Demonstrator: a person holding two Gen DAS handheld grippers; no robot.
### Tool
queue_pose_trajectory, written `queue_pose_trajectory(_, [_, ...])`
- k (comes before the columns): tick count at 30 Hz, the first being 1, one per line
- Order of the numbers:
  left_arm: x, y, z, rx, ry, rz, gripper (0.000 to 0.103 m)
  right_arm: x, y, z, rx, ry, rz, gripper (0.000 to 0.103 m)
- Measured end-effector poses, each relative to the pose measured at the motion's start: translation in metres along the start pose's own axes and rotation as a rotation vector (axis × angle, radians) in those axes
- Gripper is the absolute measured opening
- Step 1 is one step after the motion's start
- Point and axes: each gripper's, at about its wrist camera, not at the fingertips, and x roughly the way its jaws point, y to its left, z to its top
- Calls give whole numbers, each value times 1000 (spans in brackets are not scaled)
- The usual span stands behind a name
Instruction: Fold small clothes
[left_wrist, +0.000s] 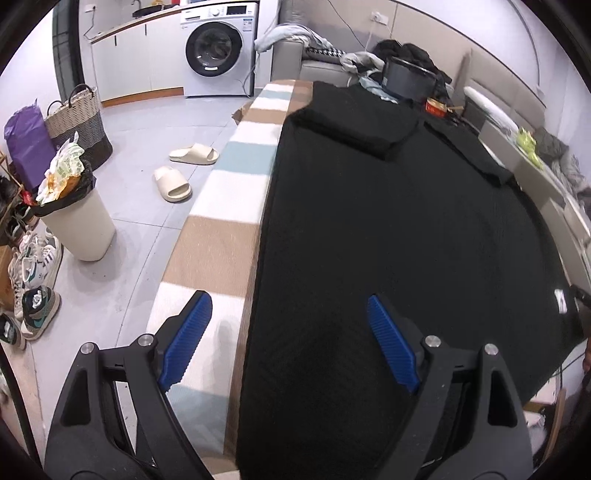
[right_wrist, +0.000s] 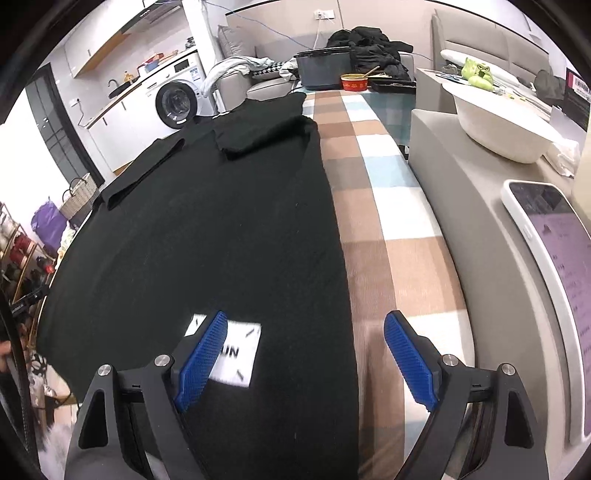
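Note:
A black garment (left_wrist: 388, 229) lies spread flat on a table covered with a checked cloth (left_wrist: 225, 229). Its far sleeves are folded in over the body (left_wrist: 354, 122). My left gripper (left_wrist: 290, 339) is open and empty, low over the garment's near left edge. In the right wrist view the same black garment (right_wrist: 207, 229) shows a white label (right_wrist: 236, 354) near its near edge. My right gripper (right_wrist: 304, 358) is open and empty, straddling the garment's right edge, one finger over the label, the other over the checked cloth (right_wrist: 384, 206).
A dark pot (right_wrist: 321, 68), a red bowl (right_wrist: 354, 82) and a pile of dark clothes (right_wrist: 369, 44) stand at the table's far end. A phone (right_wrist: 554, 266) and a white bowl (right_wrist: 506, 125) sit on the grey ledge at right. A bin (left_wrist: 77, 221), slippers (left_wrist: 173, 182) and shoes are on the floor at left.

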Motion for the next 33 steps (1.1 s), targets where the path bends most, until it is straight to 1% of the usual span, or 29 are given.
queue_pose_trajectory(2, [-1, 2, -6, 2, 12, -10, 84, -2, -3, -6, -1, -8, 22, 88])
queue_pose_trajectory(5, [2, 6, -12, -12, 48, -49, 84, -1, -9, -12, 17, -5, 32, 88])
queue_pose_trajectory(8, [1, 7, -13, 5, 59, -55, 84, -4, -11, -14, 24, -13, 47, 88])
queue_pose_trajectory(13, [1, 10, -12, 3, 60, -59, 82, -6, -13, -16, 30, -24, 53, 88])
queue_pose_trajectory(18, [1, 8, -11, 38, 80, -51, 82, -8, -14, -16, 39, -9, 77, 88])
queue_pose_trajectory(20, [1, 6, -11, 54, 93, -61, 82, -10, -14, -16, 31, -1, 97, 88])
queue_pose_trajectory(21, [0, 7, -11, 53, 92, -67, 82, -11, -13, -17, 24, 3, 106, 87])
queue_pose_trajectory(23, [1, 6, -11, 49, 84, -66, 82, -11, -11, -19, 12, 12, 113, 78])
queue_pose_trajectory(24, [1, 5, -10, 51, 82, -63, 82, -11, -10, -20, 8, 13, 112, 77])
queue_pose_trajectory(28, [3, 1, -13, 73, 77, -39, 82, -10, -8, -21, 5, 6, 103, 76])
queue_pose_trajectory(33, [4, 0, -13, 77, 76, -33, 82, -11, -7, -21, 0, 8, 101, 76])
